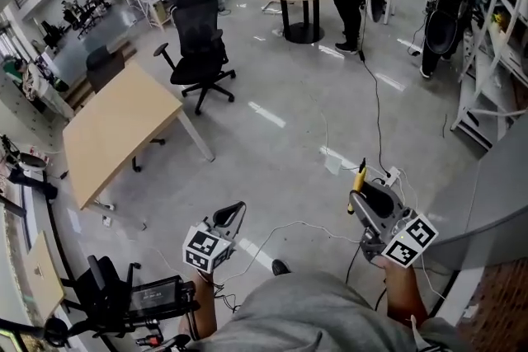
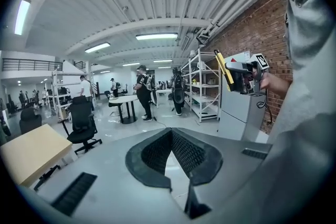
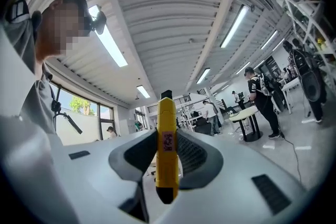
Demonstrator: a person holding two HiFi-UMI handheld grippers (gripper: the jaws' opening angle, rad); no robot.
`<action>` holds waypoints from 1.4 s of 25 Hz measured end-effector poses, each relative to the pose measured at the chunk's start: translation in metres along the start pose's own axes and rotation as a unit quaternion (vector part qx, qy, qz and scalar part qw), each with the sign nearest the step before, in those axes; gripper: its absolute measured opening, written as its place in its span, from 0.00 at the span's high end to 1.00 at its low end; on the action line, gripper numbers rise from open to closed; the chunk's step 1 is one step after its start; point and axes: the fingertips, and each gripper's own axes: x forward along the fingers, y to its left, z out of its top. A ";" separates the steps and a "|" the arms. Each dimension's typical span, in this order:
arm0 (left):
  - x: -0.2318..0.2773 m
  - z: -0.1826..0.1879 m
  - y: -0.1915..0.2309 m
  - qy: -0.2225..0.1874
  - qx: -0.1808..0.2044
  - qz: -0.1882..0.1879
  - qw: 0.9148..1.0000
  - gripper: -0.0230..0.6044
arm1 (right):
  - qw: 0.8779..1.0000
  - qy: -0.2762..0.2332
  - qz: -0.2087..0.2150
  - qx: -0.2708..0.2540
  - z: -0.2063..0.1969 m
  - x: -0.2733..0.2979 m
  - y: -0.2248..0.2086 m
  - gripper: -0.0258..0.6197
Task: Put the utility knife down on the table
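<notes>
So the knife (image 1: 360,178) isn't on the bench (image 1: 115,128) at all. It's up in the air, clamped in the right tongs (image 1: 360,195), out over the grey floor (image 1: 280,86) in front of the person. The wooden bench is well off to the left side, with a black chair (image 1: 198,53) near its far corner.

In the right gripper view the yellow knife (image 3: 167,149) runs straight up the middle, with both black pads of the right tongs (image 3: 167,131) pressed on its sides. Its dark tip sticks out past them and there's a small pink label on the body.

The left tongs (image 1: 230,215) are held lower and to the left, near the person's body, and they're carrying nothing. In the left gripper view the left tongs (image 2: 171,134) are pinched in, the pads meeting at the far tips with only a thin wedge of floor showing between them. That same view also catches the right tongs (image 2: 244,73) off to the side with the knife (image 2: 224,68) poking up at a tilt, and the bench (image 2: 29,152) down low at the left.

A white cable (image 1: 289,231) trails over the floor between the two tongs.
</notes>
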 end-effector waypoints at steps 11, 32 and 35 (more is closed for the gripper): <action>0.008 -0.018 0.104 -0.014 -0.011 0.001 1.000 0.96 | 1.000 0.005 -0.008 -0.010 -0.013 0.103 -0.007 0.78; 0.103 -0.005 0.276 0.033 -0.047 0.092 0.994 0.96 | 0.997 0.018 0.078 0.018 0.003 0.317 -0.161 0.78; 0.135 0.012 0.303 0.038 -0.047 0.100 0.993 0.96 | 0.995 0.021 0.096 0.028 0.010 0.353 -0.194 0.78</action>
